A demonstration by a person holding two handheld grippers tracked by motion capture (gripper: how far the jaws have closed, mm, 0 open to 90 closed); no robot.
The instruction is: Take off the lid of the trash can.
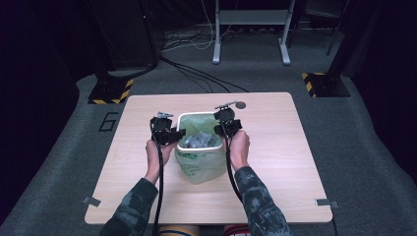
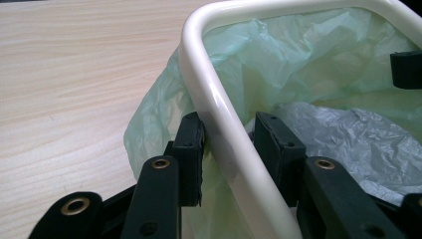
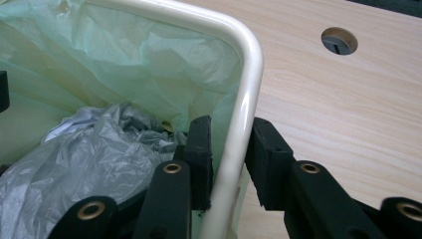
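A small bin with a white rim ring stands mid-table, lined with a pale green bag whose skirt hangs outside. Crumpled grey plastic lies inside. My left gripper is at the bin's left edge. In the left gripper view it straddles the white rim, one pad outside on the green liner, one inside by the grey plastic. My right gripper is at the right edge. In the right gripper view it pinches the rim likewise, beside the grey plastic.
The wooden table has a round cable hole just behind the right gripper, also in the right gripper view. Tape tabs sit at the front corners. Stand bases and cables lie on the floor beyond.
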